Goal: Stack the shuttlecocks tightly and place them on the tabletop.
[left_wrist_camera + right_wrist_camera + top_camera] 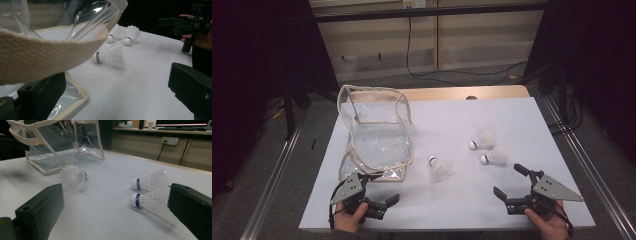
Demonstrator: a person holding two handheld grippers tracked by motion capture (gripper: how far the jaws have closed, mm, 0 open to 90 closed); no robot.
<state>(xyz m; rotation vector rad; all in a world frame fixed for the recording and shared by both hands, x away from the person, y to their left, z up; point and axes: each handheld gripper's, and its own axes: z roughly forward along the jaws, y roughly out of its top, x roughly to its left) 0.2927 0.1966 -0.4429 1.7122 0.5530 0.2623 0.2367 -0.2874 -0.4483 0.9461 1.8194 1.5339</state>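
Note:
A clear plastic bag [377,130] with beige webbing trim stands on the left of the white table top [492,115]. Three white shuttlecocks lie to its right: one alone [439,167], two side by side [482,140] [493,156]. My left gripper [379,189] is open at the bag's front corner, nothing pinched; in its own view [116,75] the bag strap [50,55] hangs just ahead, the lone shuttlecock [110,56] beyond. My right gripper [510,181] is open near the pair; in its own view [115,192] the nearer shuttlecock [152,202] lies against the right jaw.
Metal rails run along both sides of the table, and its wooden back edge [462,92] shows beyond the white sheet. Cables lie on the floor behind. From the left gripper view, the other hand with its gripper [185,25] is across the table.

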